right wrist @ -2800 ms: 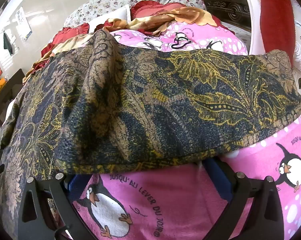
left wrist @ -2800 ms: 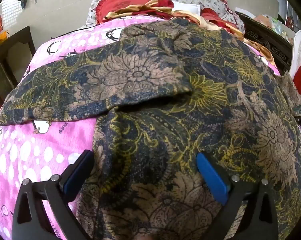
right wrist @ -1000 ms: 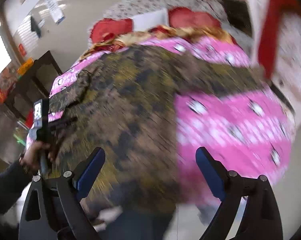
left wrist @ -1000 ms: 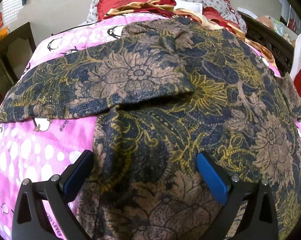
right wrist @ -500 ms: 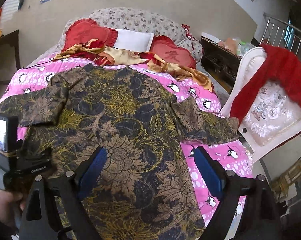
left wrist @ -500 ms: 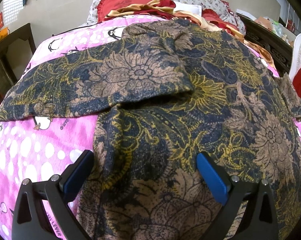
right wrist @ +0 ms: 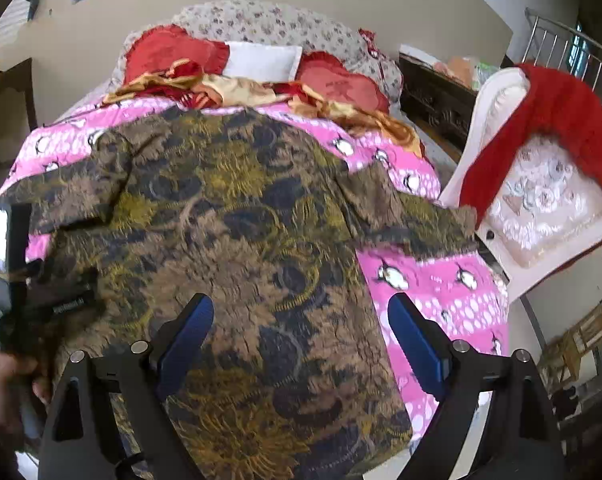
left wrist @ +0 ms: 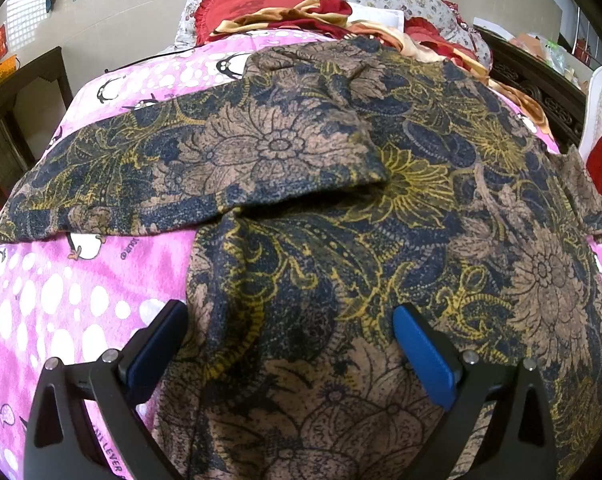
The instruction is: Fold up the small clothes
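Two grippers in view, both with jaws spread wide and holding nothing. Shirt (right wrist: 237,248), dark floral print in navy, tan and yellow, lies flat on the pink penguin blanket (right wrist: 433,280), collar toward the pillows (right wrist: 261,62), hem at the near edge of the bed. Both short sleeves spread out sideways over the blanket. Left gripper (left wrist: 289,344) sits low over the shirt's lower left part; its left pad is at the shirt's side edge, its right pad over the fabric; contact with the cloth cannot be told. Right gripper (right wrist: 301,332) is held higher, above the shirt's lower right part, its right pad over the shirt's right edge and the blanket beside it. The right view is slightly blurred. In it, a hand (right wrist: 1,384) holds the left gripper's body at the frame's left edge. A white chair (right wrist: 541,216) with a red cloth (right wrist: 561,120) draped on it stands beside the bed on the right.
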`<move>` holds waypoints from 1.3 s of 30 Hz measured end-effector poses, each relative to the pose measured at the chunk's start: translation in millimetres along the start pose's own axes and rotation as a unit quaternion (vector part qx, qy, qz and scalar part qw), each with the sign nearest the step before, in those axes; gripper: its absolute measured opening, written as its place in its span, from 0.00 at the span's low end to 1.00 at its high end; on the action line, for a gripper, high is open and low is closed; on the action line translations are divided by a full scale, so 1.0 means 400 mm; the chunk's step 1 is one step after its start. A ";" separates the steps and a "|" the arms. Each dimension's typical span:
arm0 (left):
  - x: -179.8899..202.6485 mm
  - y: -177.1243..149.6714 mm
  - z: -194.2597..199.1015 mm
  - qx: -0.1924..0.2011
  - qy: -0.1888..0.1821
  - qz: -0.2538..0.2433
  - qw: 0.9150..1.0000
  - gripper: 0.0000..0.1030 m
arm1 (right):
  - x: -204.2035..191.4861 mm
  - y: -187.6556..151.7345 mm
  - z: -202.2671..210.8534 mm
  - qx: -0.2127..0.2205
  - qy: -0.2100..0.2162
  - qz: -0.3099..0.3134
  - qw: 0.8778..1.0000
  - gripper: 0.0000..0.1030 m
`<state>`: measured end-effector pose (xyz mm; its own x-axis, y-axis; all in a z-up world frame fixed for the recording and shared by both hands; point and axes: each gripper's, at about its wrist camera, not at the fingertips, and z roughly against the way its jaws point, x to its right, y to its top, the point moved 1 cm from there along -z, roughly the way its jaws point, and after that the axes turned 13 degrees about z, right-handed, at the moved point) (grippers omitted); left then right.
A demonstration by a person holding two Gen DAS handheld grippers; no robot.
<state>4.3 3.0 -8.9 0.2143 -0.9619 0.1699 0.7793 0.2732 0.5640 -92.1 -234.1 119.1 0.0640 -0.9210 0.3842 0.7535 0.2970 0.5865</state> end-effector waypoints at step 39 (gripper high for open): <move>0.001 0.002 -0.003 -0.003 0.002 0.000 1.000 1.00 | -0.031 -0.111 -0.102 -0.109 0.049 0.016 0.993 0.93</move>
<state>5.8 2.7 -9.3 0.2162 -0.9621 0.1663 0.7830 0.2726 0.5591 -99.6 -246.1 59.4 0.1455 -0.9351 0.3232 0.8731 0.2750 0.4026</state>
